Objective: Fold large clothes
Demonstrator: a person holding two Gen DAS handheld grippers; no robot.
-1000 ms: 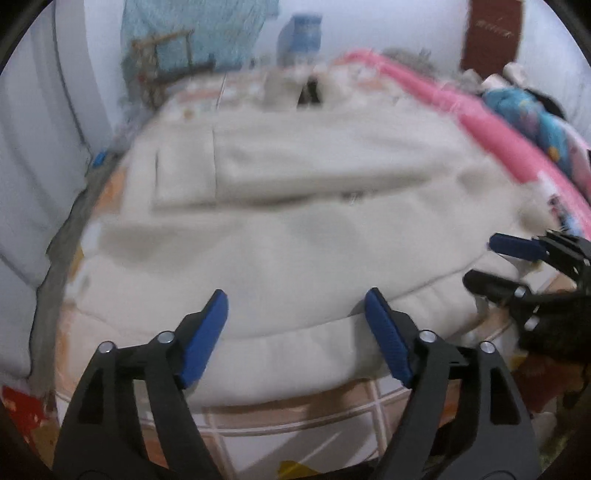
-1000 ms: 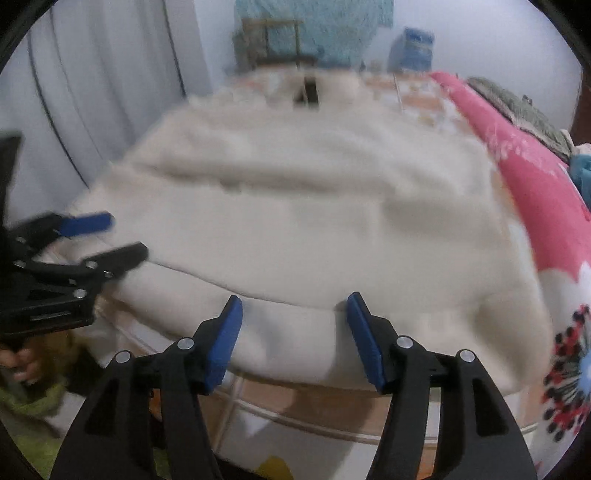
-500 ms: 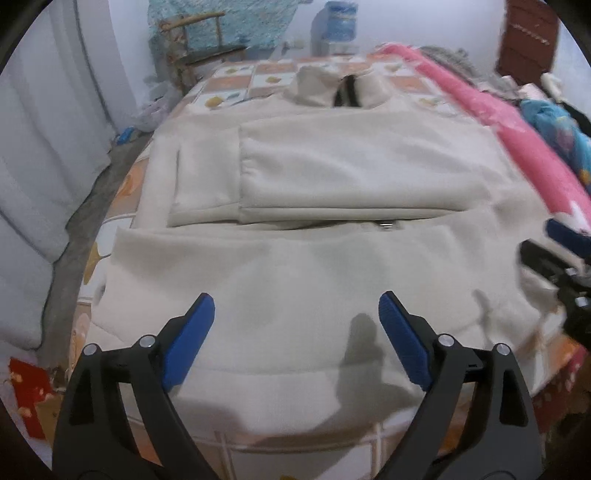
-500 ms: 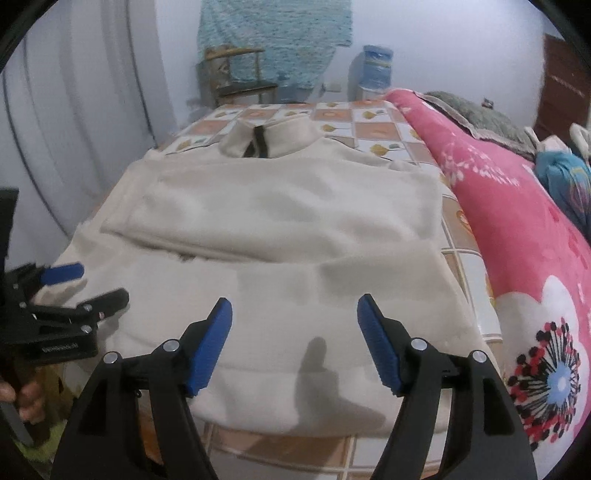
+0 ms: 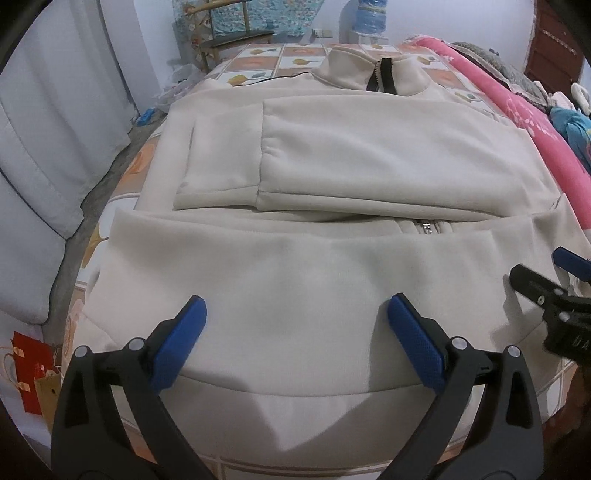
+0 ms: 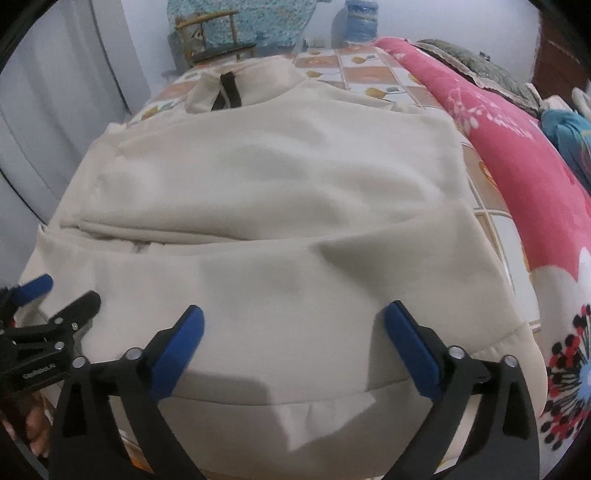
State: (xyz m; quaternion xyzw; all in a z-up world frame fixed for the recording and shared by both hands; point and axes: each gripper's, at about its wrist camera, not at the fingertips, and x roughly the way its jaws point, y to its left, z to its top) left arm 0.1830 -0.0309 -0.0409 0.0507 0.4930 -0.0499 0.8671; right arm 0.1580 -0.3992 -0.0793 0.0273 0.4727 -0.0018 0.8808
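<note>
A large cream zip-up sweatshirt [image 5: 332,258] lies flat on the bed, collar at the far end, both sleeves folded across the chest [image 5: 388,166]. It also fills the right wrist view [image 6: 277,229]. My left gripper [image 5: 295,332] is open and empty, just above the lower left part of the sweatshirt near its hem. My right gripper [image 6: 291,336] is open and empty above the lower right part. Each gripper shows at the edge of the other's view, the right one [image 5: 546,291] and the left one [image 6: 48,314].
The bed has a tiled orange-and-white sheet [image 5: 258,62]. A pink floral blanket [image 6: 517,155] runs along the right side. A grey curtain [image 5: 55,129] hangs on the left. A wooden chair [image 5: 229,33] and a water bottle [image 5: 369,14] stand beyond the bed's far end.
Both grippers have moved forward and lower over the sweatshirt's hem area, and their jaws have opened wider. The sweatshirt has not moved.
</note>
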